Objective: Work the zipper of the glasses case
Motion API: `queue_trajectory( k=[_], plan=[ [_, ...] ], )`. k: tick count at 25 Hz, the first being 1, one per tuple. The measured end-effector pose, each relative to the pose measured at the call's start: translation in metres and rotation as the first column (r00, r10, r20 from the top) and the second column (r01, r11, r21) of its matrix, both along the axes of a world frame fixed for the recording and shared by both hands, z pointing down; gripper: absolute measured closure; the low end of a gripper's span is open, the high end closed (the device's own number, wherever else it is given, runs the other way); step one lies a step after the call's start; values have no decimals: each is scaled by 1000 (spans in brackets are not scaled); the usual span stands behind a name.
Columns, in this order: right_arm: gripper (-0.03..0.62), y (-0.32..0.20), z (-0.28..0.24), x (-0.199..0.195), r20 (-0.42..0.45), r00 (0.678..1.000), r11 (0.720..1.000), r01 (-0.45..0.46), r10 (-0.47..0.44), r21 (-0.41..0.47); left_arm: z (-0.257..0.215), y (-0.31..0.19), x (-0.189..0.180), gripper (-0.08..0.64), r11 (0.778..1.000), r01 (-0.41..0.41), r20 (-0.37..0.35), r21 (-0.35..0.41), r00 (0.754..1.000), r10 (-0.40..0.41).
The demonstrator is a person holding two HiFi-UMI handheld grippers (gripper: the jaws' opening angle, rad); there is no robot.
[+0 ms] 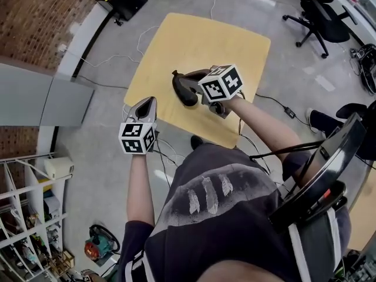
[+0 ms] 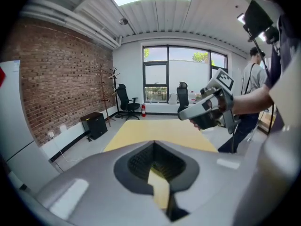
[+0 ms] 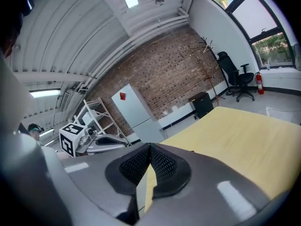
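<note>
A: Left claw, state?
B: Closed, pads meeting, nothing between them. It's held up in the air just off the near edge of the counter, aimed out across the yellow top.
A: Right claw?
B: Same. Pads are pressed together and it's empty. It hangs above the counter's near edge and isn't touching the surface. Each claw shows up in the other's gripper view, so they're side by side and apart, with no contact.
A: Where's the glasses case?
B: It's not in any view. The part of the top I can see shows no case and no zipper, so I can't say where it is.
A: Then why that pose?
B: Looks like a neutral hold to me. Both claws are up and closed on nothing, with nothing to work on. I'd judge the zipper work isn't under way here. Whether it's unstarted or finished, I can't tell.
A: Label?
B: Idle, both hands free.
</note>
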State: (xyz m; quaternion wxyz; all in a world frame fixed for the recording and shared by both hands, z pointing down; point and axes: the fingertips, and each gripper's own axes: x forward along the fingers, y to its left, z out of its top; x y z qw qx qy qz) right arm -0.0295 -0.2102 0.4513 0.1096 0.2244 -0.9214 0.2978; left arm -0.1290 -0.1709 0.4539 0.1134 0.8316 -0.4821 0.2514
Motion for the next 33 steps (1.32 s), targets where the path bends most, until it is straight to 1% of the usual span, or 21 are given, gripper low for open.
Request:
queue_trajectory(
  k=[3, 7, 11, 15, 18, 20, 22, 25, 29, 33],
  plan=[
    [591, 15, -7, 8, 20, 999, 999, 50, -50, 7, -5, 13, 19, 560, 1000, 7, 1, 11, 1000, -7],
    [591, 25, -12, 13, 25, 993, 993, 115, -116, 29, -11, 28, 28, 560, 999, 48, 0, 20, 999, -48],
    [591, 44, -13, 6, -1, 980, 978, 199, -199, 54, -20, 50, 21, 560, 993, 116, 2, 21, 993, -116],
    [591, 58, -13, -5, 35, 967, 968, 250, -251, 32, -28, 73, 17, 560, 983, 181, -9, 26, 984, -181],
    [591, 75, -12, -16, 54, 954, 955, 295, -296, 20, -32, 93, 14, 560, 975, 222, -4, 31, 975, -222],
    [591, 92, -14, -23, 67, 941, 943, 331, -332, 25, -36, 109, 9, 560, 967, 252, 1, 38, 968, -252],
    [591, 106, -22, -29, 82, 929, 932, 360, -362, 39, -42, 120, 4, 560, 957, 284, -14, 48, 959, -284],
    [591, 122, -35, -44, 118, 915, 923, 384, -386, 39, -47, 137, -6, 560, 948, 315, -46, 53, 949, -313],
    [591, 150, -38, -65, 164, 903, 915, 403, -397, -5, -43, 169, -20, 560, 939, 342, -64, 45, 939, -339],
    [591, 179, -38, -82, 188, 898, 911, 411, -397, -42, -41, 202, -37, 560, 926, 374, -77, 47, 926, -370]
  ],
)
